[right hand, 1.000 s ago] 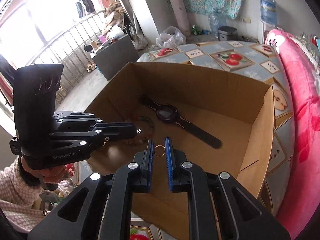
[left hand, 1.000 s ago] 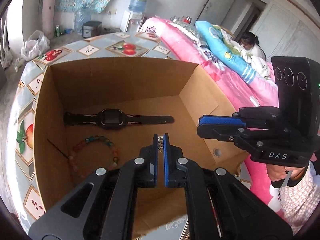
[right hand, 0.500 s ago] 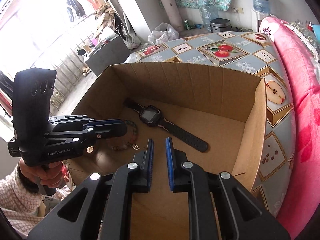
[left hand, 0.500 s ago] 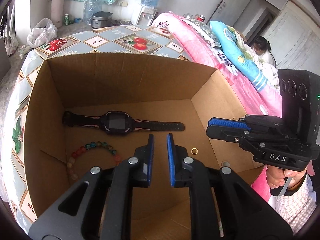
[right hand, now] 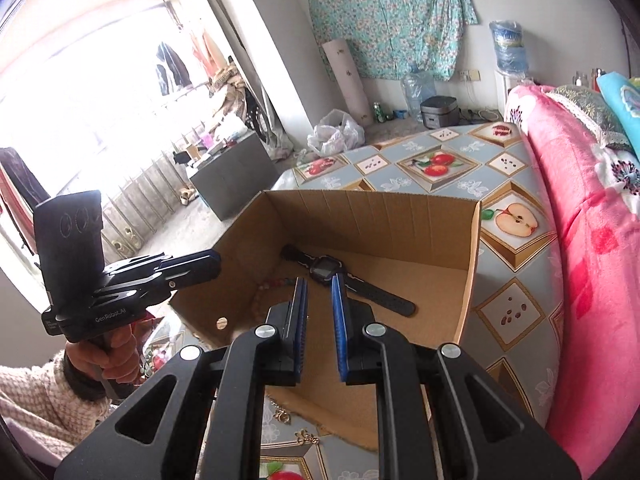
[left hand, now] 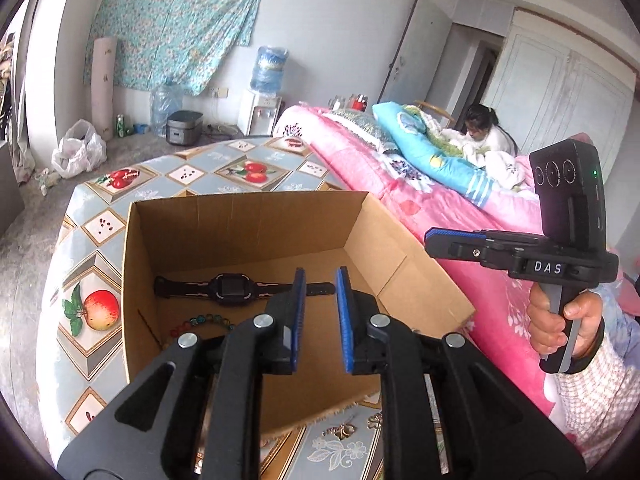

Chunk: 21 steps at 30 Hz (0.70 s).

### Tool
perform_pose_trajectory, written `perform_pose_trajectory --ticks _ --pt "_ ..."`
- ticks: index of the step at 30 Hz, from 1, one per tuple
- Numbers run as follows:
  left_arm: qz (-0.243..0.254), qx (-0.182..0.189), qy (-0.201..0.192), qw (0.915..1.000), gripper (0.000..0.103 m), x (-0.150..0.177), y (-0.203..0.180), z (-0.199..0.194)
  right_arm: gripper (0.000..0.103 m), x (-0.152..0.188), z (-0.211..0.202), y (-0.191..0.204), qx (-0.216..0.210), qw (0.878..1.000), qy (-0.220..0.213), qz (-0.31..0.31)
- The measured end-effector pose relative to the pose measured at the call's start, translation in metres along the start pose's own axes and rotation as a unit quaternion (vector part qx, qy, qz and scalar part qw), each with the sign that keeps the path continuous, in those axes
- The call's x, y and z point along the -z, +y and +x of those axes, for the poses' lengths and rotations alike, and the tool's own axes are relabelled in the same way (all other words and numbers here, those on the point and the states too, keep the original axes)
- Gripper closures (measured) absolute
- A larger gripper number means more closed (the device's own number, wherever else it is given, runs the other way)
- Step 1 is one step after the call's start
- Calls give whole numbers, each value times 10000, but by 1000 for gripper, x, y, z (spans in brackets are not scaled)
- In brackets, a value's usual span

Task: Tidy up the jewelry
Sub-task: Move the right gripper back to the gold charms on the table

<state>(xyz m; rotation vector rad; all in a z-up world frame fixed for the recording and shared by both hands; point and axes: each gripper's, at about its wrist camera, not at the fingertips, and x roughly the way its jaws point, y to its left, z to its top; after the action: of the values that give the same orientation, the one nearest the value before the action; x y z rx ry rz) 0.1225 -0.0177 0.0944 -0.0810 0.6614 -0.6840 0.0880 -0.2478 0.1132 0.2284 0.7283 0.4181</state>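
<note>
Biggest thing around is the pink bed (left hand: 460, 216), running along the right side of the table (left hand: 100, 248), and that table is wearing a fruit-print cloth. Sitting on it is an open cardboard box (left hand: 248, 228), and its tall walls are what's getting in the way here, since anything going in or out has to clear the rim. Back by the wall a water dispenser (left hand: 262, 110) is standing with a spare jug and a rice cooker (left hand: 184, 126) on the floor near it, plus a white plastic bag (left hand: 78, 148). Inside the box a black watch (left hand: 230, 286) is lying flat across the floor near the back wall, and a beaded bracelet (left hand: 204, 320) is lying just in front of it, partly hidden behind the left gripper (left hand: 320, 312). That one is hovering over the near side of the box with its jaws opening, blue pads a small gap apart and nothing between them. The right gripper (right hand: 319, 308) is hanging over the box too, pads a narrow gap apart, gripping nothing. I can't make out the smaller bits of jewelry from these angles.
</note>
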Motion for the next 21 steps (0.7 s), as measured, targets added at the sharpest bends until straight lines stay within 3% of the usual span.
perform_pose_trajectory --ticks 7,11,16,21 --pt "234 437 -257 9984 83 50 -16 -53 90 55 -52 22 -334 9979 -540 -159" --pt "224 512 -49 9984 82 80 -21 -55 90 94 -51 31 -290 9991 -274 -176" --pt "242 252 454 9984 82 115 -27 -32 90 141 -19 24 0 9993 317 201" --pt "492 -111 848 9951 82 142 -39 -1 90 159 9 16 302 9972 538 413"
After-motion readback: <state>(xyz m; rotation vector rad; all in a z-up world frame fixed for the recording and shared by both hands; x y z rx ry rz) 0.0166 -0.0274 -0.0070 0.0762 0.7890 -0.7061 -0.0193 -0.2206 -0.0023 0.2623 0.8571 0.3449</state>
